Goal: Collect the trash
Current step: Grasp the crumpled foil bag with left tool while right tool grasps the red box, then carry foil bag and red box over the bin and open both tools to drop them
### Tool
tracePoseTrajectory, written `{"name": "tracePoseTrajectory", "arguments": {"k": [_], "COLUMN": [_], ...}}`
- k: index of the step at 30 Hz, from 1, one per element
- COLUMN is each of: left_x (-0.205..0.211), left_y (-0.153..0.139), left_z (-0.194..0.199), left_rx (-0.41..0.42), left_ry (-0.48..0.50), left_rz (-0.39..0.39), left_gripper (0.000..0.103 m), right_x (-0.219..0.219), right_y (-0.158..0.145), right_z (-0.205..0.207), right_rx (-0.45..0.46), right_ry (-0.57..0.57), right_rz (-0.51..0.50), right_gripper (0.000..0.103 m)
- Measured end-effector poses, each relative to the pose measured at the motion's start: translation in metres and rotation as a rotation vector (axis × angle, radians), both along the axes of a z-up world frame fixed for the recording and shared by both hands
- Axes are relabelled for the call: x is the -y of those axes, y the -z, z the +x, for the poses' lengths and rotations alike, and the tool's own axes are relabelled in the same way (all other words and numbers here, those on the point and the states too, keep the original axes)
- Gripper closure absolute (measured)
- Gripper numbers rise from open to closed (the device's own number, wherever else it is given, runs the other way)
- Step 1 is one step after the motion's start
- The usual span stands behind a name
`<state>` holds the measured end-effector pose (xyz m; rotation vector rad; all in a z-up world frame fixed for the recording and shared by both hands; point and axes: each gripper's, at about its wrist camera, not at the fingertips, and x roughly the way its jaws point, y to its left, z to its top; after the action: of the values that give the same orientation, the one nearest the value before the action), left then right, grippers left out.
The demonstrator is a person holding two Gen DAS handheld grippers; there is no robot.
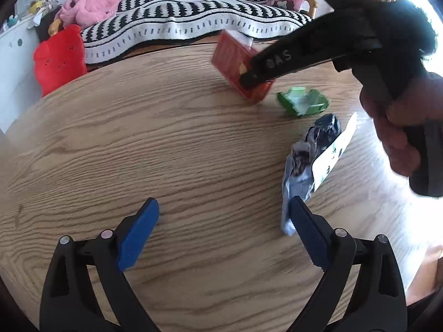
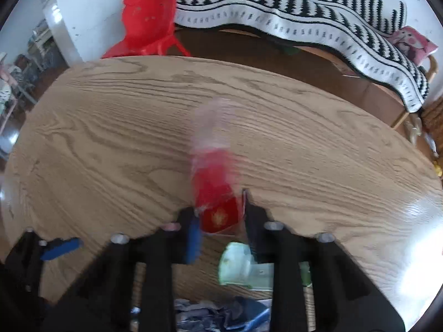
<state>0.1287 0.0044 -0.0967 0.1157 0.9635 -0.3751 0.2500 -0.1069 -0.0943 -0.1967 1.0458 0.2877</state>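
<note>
- Blue-padded left gripper (image 1: 223, 232) sits lowest in the left wrist view, its jaws spread wide over the wooden counter (image 1: 155, 144) with nothing between them.
- Just beside its right-hand pad lies a crumpled grey and dark wrapper (image 1: 310, 155) with a white printed strip along one edge, resting flat on the counter.
- Beyond the wrapper, a flattened green carton (image 1: 303, 102) lies on the counter, near a red box (image 1: 235, 63) but apart from it.
- Reaching in from the right, the right gripper (image 1: 249, 76) has its jaws closed on the red box, which is tilted; whether its lower corner touches the counter cannot be told.
- From the right wrist view, the red box (image 2: 218, 210) sits clamped between the right gripper's (image 2: 220, 218) two fingers, its far end blurred.
- A pale green piece (image 2: 238, 265) and crumpled dark wrapping (image 2: 221, 312) show beneath that gripper.
- Behind the counter are a black and white striped blanket (image 1: 188, 13), a red plastic chair (image 1: 59, 58) and pink clothing (image 1: 91, 5).
</note>
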Motion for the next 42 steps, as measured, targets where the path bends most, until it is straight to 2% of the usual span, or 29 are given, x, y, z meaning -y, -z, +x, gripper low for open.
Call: {"name": "tracePoseTrajectory", "arguments": {"k": [5, 8, 11, 15, 18, 19, 21, 22, 23, 28, 32, 36, 42], "left_x": [0.029, 0.039, 0.051, 0.072, 0.085, 0.086, 0.083, 0.082, 0.08, 0.061, 0.062, 0.101, 0.213], "left_y": [0.003, -0.008, -0.015, -0.024, -0.008, -0.001, -0.005, -0.007, -0.011, -0.059, -0.098, -0.113, -0.112], "left_z": [-0.008, -0.019, -0.024, -0.028, -0.027, -0.027, -0.027, -0.026, -0.025, -0.037, -0.057, -0.088, -0.148], "left_rx": [0.025, 0.059, 0.048, 0.076, 0.056, 0.036, 0.028, 0.019, 0.017, 0.107, 0.174, 0.179, 0.154], "left_ry": [0.062, 0.108, 0.126, 0.154, 0.15, 0.149, 0.144, 0.146, 0.137, 0.011, -0.038, 0.011, 0.195], "left_rz": [0.054, 0.074, 0.044, 0.056, 0.178, 0.199, 0.153, 0.148, 0.153, 0.075, -0.007, -0.061, -0.113], "left_gripper": [0.011, 0.01, 0.009, 0.009, 0.011, 0.016, 0.048, 0.078, 0.085, 0.086, 0.086, 0.086, 0.086], "right_x": [0.02, 0.039, 0.058, 0.081, 0.105, 0.114, 0.132, 0.143, 0.151, 0.214, 0.257, 0.308, 0.399], "right_y": [-0.032, -0.056, -0.075, -0.088, -0.096, -0.098, -0.099, -0.098, -0.097, -0.077, -0.064, -0.058, -0.037], "right_z": [-0.044, -0.075, -0.111, -0.161, -0.211, -0.228, -0.26, -0.277, -0.288, -0.35, -0.38, -0.414, -0.469], "right_rx": [0.077, 0.113, 0.123, 0.127, 0.139, 0.144, 0.156, 0.164, 0.168, 0.167, 0.147, 0.152, 0.116], "right_ry": [0.006, 0.014, 0.034, 0.065, 0.094, 0.109, 0.139, 0.16, 0.177, 0.341, 0.454, 0.559, 0.769], "right_rz": [0.036, 0.054, 0.079, 0.121, 0.177, 0.199, 0.231, 0.246, 0.257, 0.336, 0.261, 0.22, 0.149], "right_gripper": [0.081, 0.081, 0.081, 0.081, 0.081, 0.081, 0.081, 0.081, 0.081, 0.081, 0.081, 0.081, 0.081]}}
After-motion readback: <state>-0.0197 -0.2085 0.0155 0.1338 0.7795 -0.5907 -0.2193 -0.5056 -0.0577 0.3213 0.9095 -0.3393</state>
